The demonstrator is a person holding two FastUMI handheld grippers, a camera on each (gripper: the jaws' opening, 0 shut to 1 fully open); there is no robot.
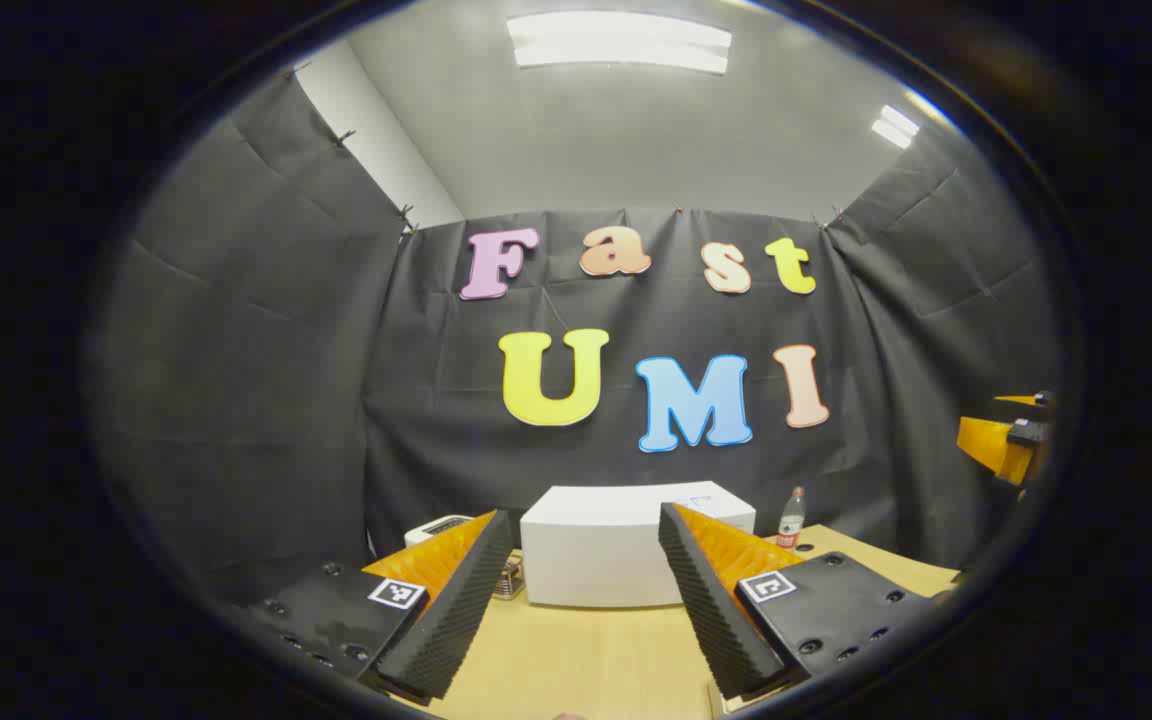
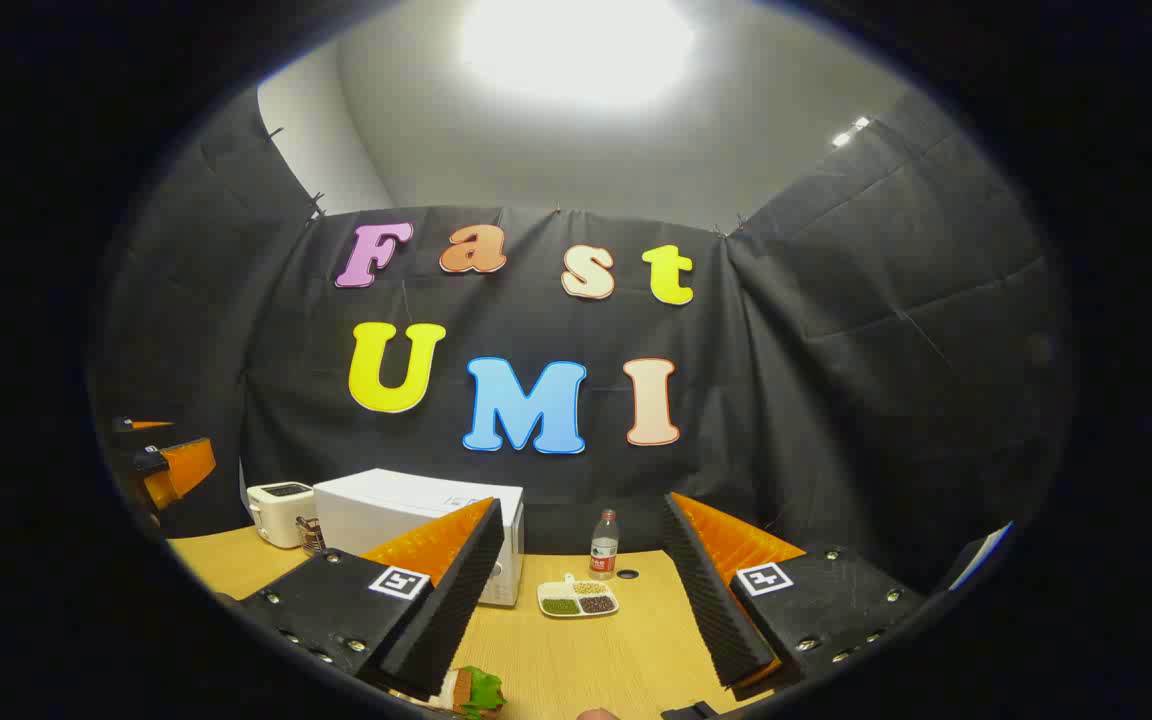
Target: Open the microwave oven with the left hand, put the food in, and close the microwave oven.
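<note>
Ahead, microwave (image 1: 596,550) between spread left gripper (image 1: 586,600) fingers; right gripper (image 2: 576,610) wide, empty.

Toaster (image 2: 279,512) left of microwave (image 2: 406,522), bottle (image 2: 603,544) right, dish (image 2: 578,597) before bottle

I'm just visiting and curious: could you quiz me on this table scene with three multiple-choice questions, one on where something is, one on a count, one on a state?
1. What stands just left of the microwave in the right gripper view?
A. a toaster
B. a kettle
C. a lamp

2. How many compartments of food does the small dish hold?
A. one
B. three
C. six

3. How is the left tool set?
A. shut on the bottle
B. shut on nothing
C. open, holding nothing

Answers:
1 A, a white toaster sits beside it.
2 B, three fillings show.
3 C, its fingers stand wide apart over the table.
</note>
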